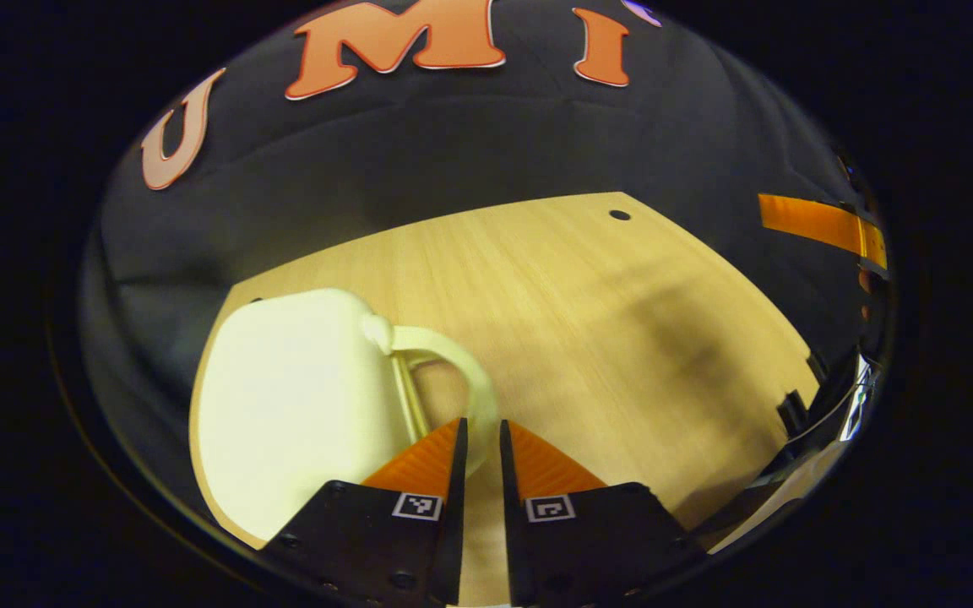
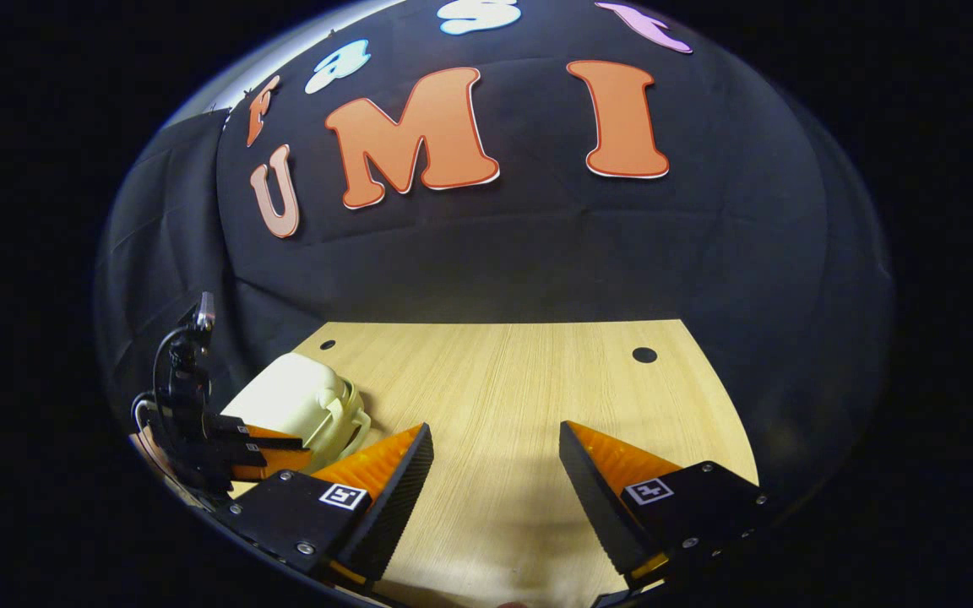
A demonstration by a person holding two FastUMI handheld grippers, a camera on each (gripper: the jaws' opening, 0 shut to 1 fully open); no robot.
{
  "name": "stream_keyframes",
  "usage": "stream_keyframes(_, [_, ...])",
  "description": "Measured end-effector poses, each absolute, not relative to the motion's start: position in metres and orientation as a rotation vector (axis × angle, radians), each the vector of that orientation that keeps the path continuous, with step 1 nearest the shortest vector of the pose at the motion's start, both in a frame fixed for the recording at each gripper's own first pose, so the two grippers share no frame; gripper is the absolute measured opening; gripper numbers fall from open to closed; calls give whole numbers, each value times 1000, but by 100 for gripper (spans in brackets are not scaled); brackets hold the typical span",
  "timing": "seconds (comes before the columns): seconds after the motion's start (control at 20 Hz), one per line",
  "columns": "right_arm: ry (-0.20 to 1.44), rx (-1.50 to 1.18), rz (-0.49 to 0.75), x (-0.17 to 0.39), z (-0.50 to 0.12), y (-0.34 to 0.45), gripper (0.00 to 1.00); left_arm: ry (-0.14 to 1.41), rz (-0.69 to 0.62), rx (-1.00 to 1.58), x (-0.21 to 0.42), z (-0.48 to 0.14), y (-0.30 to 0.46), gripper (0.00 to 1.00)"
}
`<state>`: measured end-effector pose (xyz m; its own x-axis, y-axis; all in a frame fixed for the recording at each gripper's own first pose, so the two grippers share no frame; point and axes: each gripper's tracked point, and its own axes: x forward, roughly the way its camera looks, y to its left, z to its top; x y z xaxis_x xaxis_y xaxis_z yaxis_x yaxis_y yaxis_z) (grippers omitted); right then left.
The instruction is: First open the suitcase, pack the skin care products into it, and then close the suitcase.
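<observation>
A small cream hard-shell suitcase [image 1: 301,397] lies shut on the wooden table [image 1: 588,321], toward its left edge. Its looped handle [image 1: 474,376] points to the table's middle. In the left gripper view my left gripper [image 1: 483,431] has its fingers nearly together, with the curve of the handle pinched between the tips. The right gripper view shows the same suitcase [image 2: 292,397] at the left, with the left gripper [image 2: 305,447] at its handle side. My right gripper [image 2: 495,439] hovers open over bare wood [image 2: 503,371], apart from the suitcase and holding nothing.
The black cloth wall [image 2: 537,253] closes off the back of the table. A round hole [image 2: 644,355] sits near the far right corner of the tabletop. At the right rim of the left gripper view are an orange strip [image 1: 816,221] and dark hardware [image 1: 833,405].
</observation>
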<state>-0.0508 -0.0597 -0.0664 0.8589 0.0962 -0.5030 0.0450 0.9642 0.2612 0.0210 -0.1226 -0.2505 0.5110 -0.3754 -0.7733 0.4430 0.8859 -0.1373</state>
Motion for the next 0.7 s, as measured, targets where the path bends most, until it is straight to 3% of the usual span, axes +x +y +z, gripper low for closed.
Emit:
stream_keyframes(0.15, [525, 248, 25, -54, -64, -61, 95, 899, -512, 48, 15, -239, -146, 22])
stream_keyframes(0.2, [518, 242, 24, -56, -62, -62, 95, 892, -516, 44, 24, -244, -142, 41])
stream_keyframes(0.25, [508, 237, 26, -56, -60, -63, 95, 884, -517, 43, 23, -237, -153, 49])
stream_keyframes(0.3, [499, 234, 23, -58, -58, -65, 95, 872, -518, 43, 24, -232, -155, 48])
stream_keyframes(0.35, [489, 234, 23, -58, -55, -66, 95, 858, -510, 47, 23, -226, -156, 52])
stream_keyframes(0.4, [474, 233, 22, -58, -51, -66, 95, 832, -503, 47, 25, -217, -157, 73])
stream_keyframes(0.5, [435, 213, 27, -57, -42, -65, 95, 783, -479, 42, 30, -199, -160, 88])
stream_keyframes(0.7, [354, 88, 15, -55, -23, -71, 95, 660, -385, 24, 47, -160, -159, 92])
